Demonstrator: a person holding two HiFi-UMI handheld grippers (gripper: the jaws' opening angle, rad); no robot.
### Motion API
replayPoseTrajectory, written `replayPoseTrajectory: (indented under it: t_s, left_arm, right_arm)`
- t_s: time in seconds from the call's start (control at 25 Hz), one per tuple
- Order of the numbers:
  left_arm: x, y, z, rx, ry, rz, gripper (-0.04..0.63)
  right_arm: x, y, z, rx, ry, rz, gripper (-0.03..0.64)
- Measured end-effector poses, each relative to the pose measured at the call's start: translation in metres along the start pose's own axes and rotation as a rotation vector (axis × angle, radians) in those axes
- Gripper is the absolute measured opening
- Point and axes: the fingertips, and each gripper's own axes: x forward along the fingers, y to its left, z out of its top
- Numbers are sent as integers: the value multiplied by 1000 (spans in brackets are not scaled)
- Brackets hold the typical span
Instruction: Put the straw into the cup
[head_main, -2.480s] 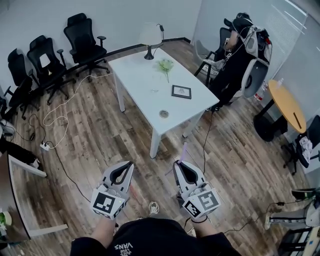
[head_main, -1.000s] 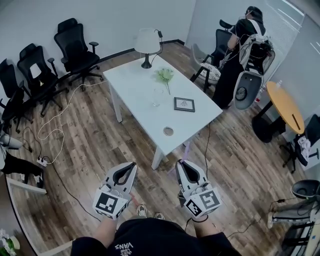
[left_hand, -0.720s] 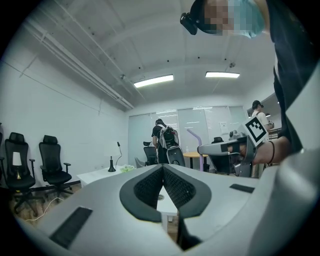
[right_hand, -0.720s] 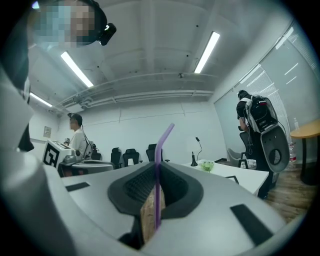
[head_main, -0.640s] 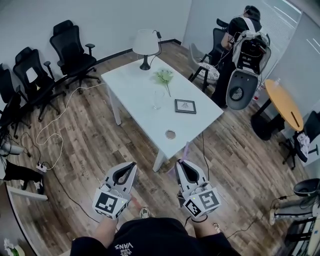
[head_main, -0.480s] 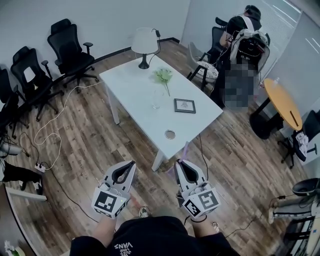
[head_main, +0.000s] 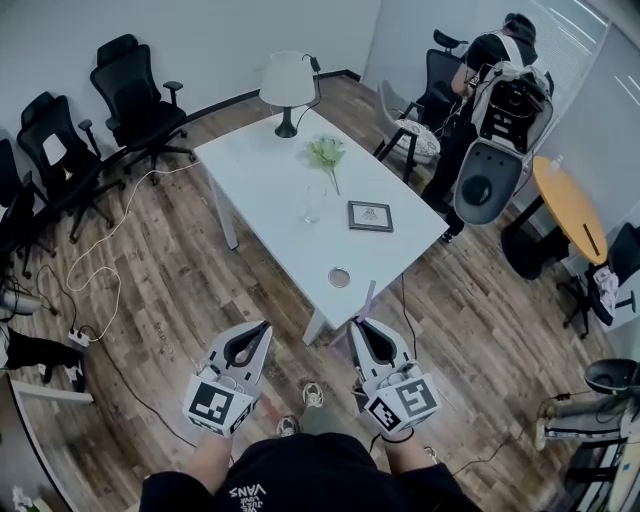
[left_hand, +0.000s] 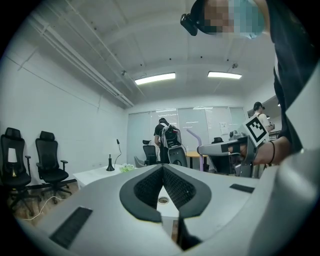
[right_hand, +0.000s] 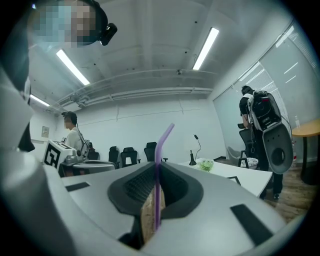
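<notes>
Right gripper (right_hand: 157, 166) jaws grip the purple straw (right_hand: 158, 152) along its lower length, which seems sound for a light, thin, easily crushed item; left gripper (left_hand: 162, 168) jaws are closed and empty.

The left hand-held gripper (head_main: 262, 327) and the right hand-held gripper (head_main: 357, 325) have smooth, matt grey plastic shells, and the pads (right_hand: 134, 187) lining the jaws are black, ribbed and rubber-like. The straw (right_hand: 157, 190) is smooth, slightly translucent purple plastic. The tabletop (head_main: 270, 190) is a smooth white surface of low sheen, the floor (head_main: 180, 290) is grained brown wood plank with a faint satin shine, and the office chairs (head_main: 130, 90) appear to be matt black fabric or mesh.
</notes>
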Motion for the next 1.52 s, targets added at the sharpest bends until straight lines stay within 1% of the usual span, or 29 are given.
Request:
replayPoseTrajectory:
  t_s: [0.16, 0.36, 0.76, 1.04, 1.36, 1.52]
  left_arm:
    - [17, 9, 3, 5, -2, 14, 11]
    - [40, 17, 3, 7, 2, 30, 11]
    - [98, 24, 9, 14, 2, 48, 11]
    - [128, 23, 12, 18, 2, 69, 11]
    - [143, 35, 10, 16, 3, 88, 11]
    - [148, 44, 10, 14, -1, 79, 11]
  right_arm:
    - [14, -13, 0, -5, -2, 23, 37]
    - [30, -34, 3, 1, 1, 30, 37]
    - [58, -88, 12, -1, 1, 60, 37]
    - [68, -119, 15, -2, -5, 81, 37]
    - [85, -131, 11, 0, 3, 104, 37]
    - [95, -131, 13, 3, 5, 89, 37]
